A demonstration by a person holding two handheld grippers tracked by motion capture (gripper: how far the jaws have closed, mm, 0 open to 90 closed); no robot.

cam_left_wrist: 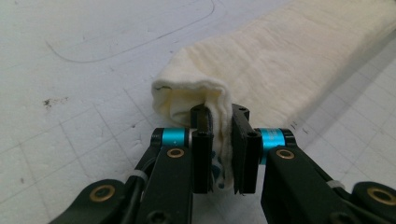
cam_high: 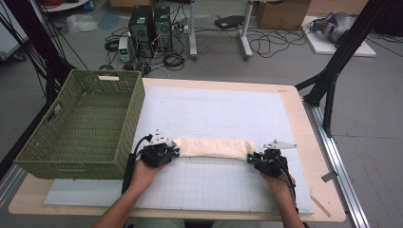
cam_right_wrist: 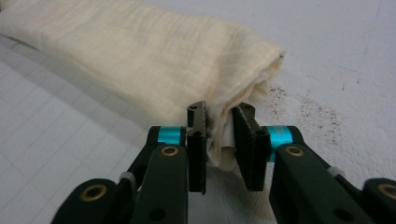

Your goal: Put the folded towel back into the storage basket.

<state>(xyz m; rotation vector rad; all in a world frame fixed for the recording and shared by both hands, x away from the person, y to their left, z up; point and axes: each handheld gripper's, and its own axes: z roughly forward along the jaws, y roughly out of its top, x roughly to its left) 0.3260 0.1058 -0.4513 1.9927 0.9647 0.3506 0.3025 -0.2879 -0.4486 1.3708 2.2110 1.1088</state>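
The folded cloth, lying on the mat beside the basket, is being pinched at its ends by the left gripper and right gripper, whose thin bites are risking slippage and unfolding.

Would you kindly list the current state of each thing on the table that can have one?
Cream cloth: folded into a long band, flat on the mat, both ends pinched.
Green basket: upright, empty.
Left tongs: shut on the cloth's end.
Right tongs: shut on the cloth's other end.
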